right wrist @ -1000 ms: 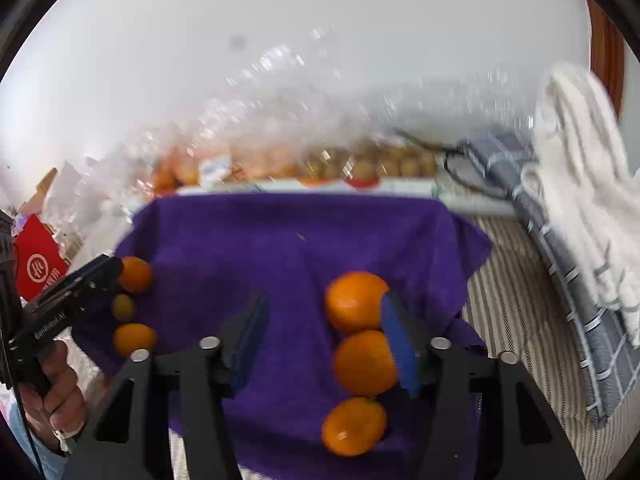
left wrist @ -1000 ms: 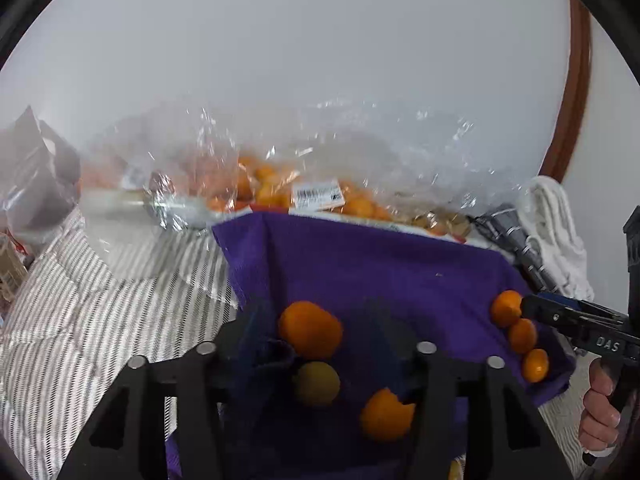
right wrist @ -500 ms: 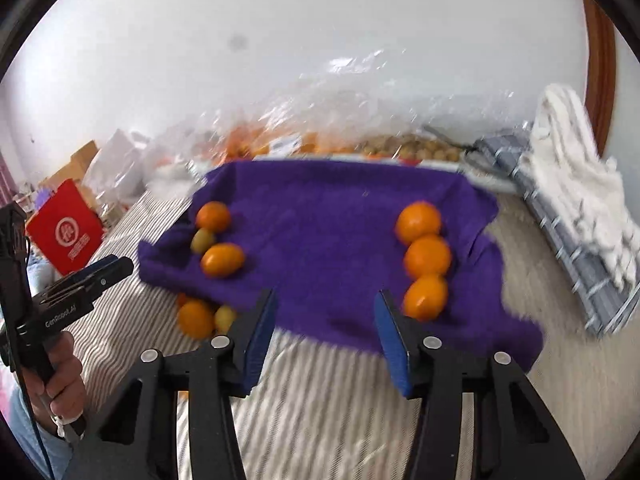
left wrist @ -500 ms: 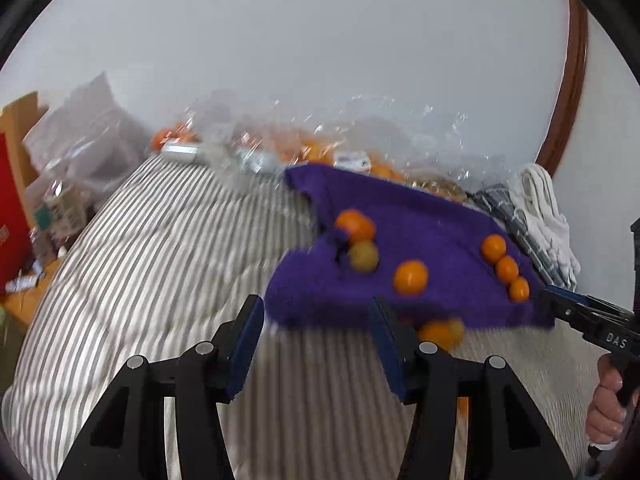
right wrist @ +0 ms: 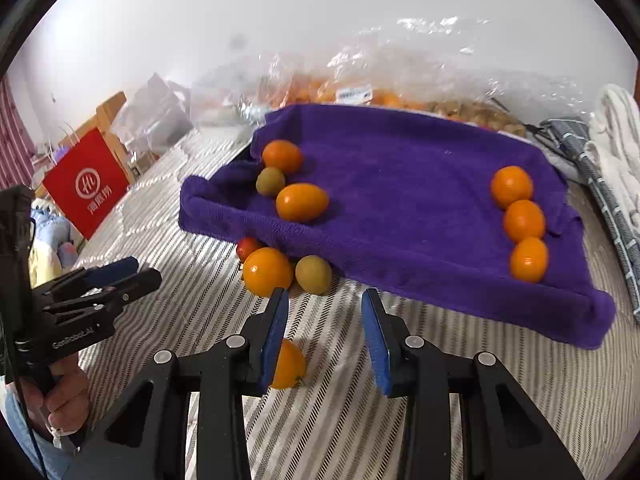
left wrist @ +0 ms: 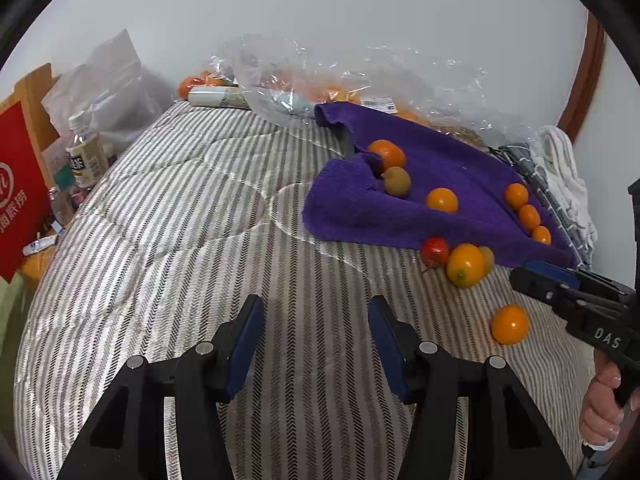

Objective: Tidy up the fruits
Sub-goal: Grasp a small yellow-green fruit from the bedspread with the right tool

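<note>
A purple towel [right wrist: 400, 184] [left wrist: 440, 168] lies on the striped bed. On it, three orange fruits [right wrist: 524, 220] [left wrist: 528, 216] sit in a row at the right; two orange fruits [right wrist: 302, 202] and a green one [right wrist: 270, 181] sit at the left. Off the towel's front edge lie an orange fruit [right wrist: 267, 271] [left wrist: 465, 265], a green one [right wrist: 313, 274], a red one [left wrist: 435, 251] and one more orange fruit [right wrist: 288, 364] [left wrist: 509, 324]. My left gripper [left wrist: 316, 316] is open and empty over the bedding. My right gripper [right wrist: 324, 308] is open and empty.
Clear plastic bags of fruit [right wrist: 400, 88] line the wall behind the towel. A red paper bag [right wrist: 86, 184] and a bottle [left wrist: 86, 156] stand off the bed's left side. Folded grey and white cloths [right wrist: 600, 148] lie at the right.
Both grippers have pulled back from over the towel toward the bed's near side. The loose fruits in front of the towel have come into view.
</note>
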A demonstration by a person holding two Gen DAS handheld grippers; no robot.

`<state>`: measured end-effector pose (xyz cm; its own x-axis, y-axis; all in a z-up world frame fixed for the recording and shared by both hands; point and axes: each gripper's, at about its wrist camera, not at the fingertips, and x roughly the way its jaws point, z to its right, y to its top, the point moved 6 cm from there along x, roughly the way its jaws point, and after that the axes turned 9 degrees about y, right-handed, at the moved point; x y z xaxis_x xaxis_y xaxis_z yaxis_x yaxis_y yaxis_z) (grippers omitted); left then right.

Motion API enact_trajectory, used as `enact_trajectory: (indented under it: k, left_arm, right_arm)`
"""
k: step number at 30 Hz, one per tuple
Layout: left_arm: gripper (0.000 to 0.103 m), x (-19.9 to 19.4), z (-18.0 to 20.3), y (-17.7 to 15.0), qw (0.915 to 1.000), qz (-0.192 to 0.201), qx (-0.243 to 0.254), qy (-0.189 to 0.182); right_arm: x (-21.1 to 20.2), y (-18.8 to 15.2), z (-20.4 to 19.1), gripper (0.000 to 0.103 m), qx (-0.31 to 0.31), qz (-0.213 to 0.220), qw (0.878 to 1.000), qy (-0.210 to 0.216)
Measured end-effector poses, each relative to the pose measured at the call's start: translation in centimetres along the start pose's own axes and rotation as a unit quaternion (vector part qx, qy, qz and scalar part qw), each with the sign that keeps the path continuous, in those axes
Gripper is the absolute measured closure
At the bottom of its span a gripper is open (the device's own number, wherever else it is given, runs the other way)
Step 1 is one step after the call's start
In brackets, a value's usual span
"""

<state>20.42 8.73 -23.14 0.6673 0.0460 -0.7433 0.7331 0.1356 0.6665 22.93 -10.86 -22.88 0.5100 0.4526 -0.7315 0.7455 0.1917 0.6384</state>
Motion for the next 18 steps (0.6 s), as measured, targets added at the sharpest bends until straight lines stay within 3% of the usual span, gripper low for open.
enact_trajectory:
  k: [16,18]
  left_arm:
    - [0.050,0.5,0.2,-0.2,0.9999,-0.012,0.003,-0.004]
    - [0.050,0.6,0.2,-0.2,0.9999,-0.011,0.003,-0.005]
  right_arm:
    - [4.6,1.0,-0.2,0.068,-0.018,-0.043,0.999,-0.014]
    - [4.6,1.0,-0.3,0.079,-0.023,-0.036,0.999,-0.012]
